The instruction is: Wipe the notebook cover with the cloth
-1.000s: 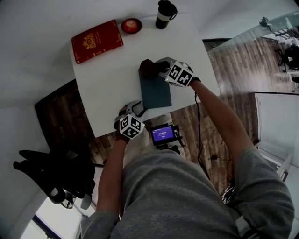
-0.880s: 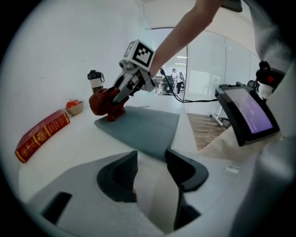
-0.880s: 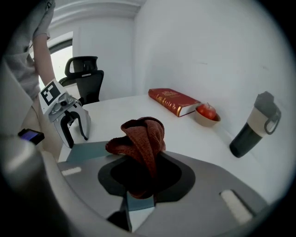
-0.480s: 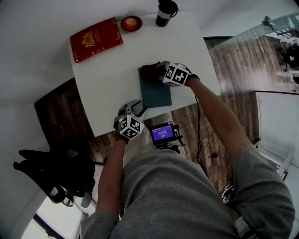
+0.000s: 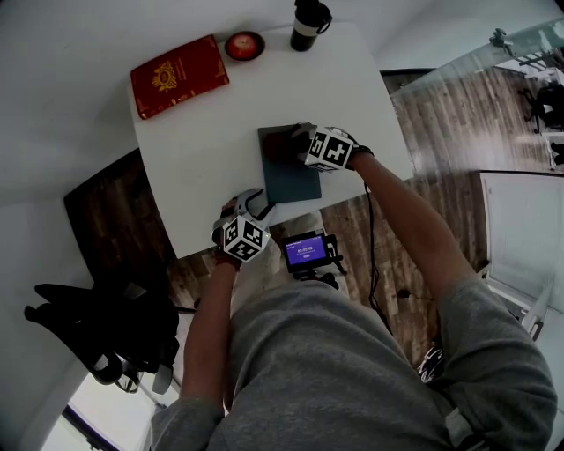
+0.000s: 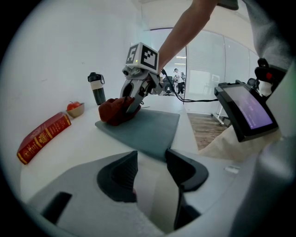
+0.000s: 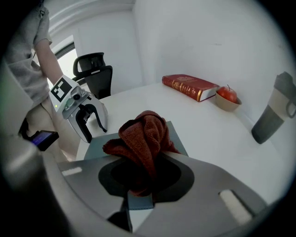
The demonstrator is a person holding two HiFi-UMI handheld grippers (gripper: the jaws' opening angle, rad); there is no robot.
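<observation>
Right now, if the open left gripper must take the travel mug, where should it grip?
Probably the travel mug's round body, below the lid, coming level from the notebook side: it stands upright, and that side is unobstructed.

The right arm reaches forward from its grey sleeve with the forearm bare. At its end the right gripper point(image 5: 298, 141) has its jaws closed on a bunched red-brown cloth point(image 7: 143, 134), with its marker cube facing up. The left arm lies nearer the body with the elbow bent, and the left gripper point(image 5: 255, 204) points forward and low, its jaws standing apart with nothing between them. The two grippers are apart, the right one farther out than the left.
</observation>
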